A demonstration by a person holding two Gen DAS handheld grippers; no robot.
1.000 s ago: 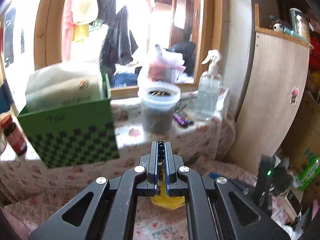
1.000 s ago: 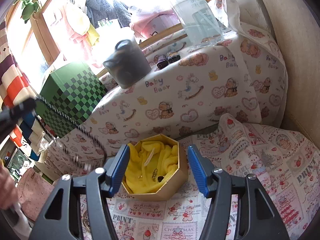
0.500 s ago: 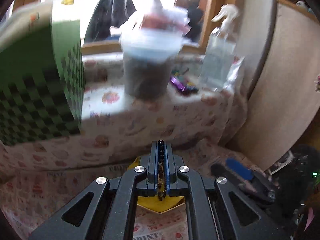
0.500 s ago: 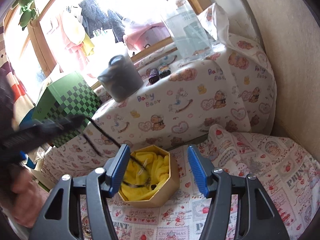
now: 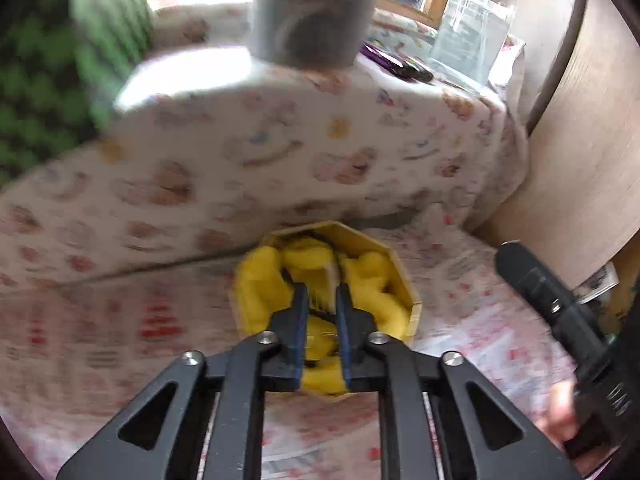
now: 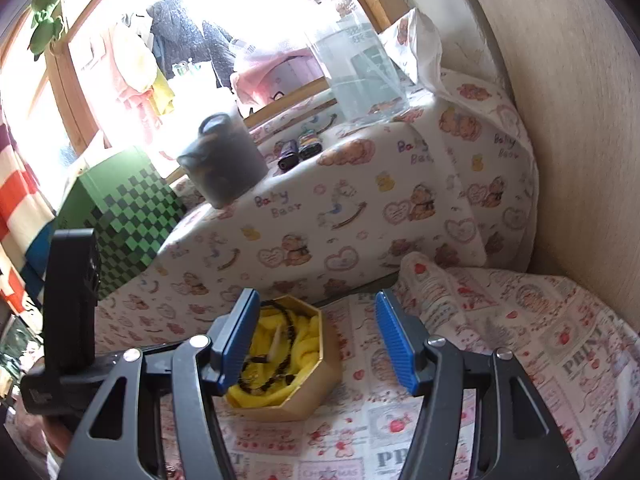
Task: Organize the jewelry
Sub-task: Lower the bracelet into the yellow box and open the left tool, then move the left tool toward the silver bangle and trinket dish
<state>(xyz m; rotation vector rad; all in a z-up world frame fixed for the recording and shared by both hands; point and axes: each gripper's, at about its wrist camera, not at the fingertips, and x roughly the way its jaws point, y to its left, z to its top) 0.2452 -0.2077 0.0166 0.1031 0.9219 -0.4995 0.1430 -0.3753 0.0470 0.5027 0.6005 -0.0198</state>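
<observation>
Left gripper [image 5: 321, 292] lowered over the gold hexagonal box [image 6: 308, 394] since earlier, jaws just parting, dark bead necklace [image 6: 286, 344] lying inside on yellow cloth [image 5: 372, 280], right gripper [image 6: 316, 340] half-open, empty, just beside.

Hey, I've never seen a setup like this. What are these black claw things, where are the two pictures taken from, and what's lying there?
There is no robot here. A person holds a two-finger gripper in each hand, and each gripper has a camera looking forward along its fingers, so each picture is one claw's own view.

The left gripper points down into a gold box lined with yellow cloth. Its jaws have just been opening, and the blur hides whether anything is between them. A black necklace lies in the box.

The right gripper is open and holds nothing.

The box sits on a printed cloth. On the ledge behind it are a dark jar, a clear bottle and a green box.
</observation>
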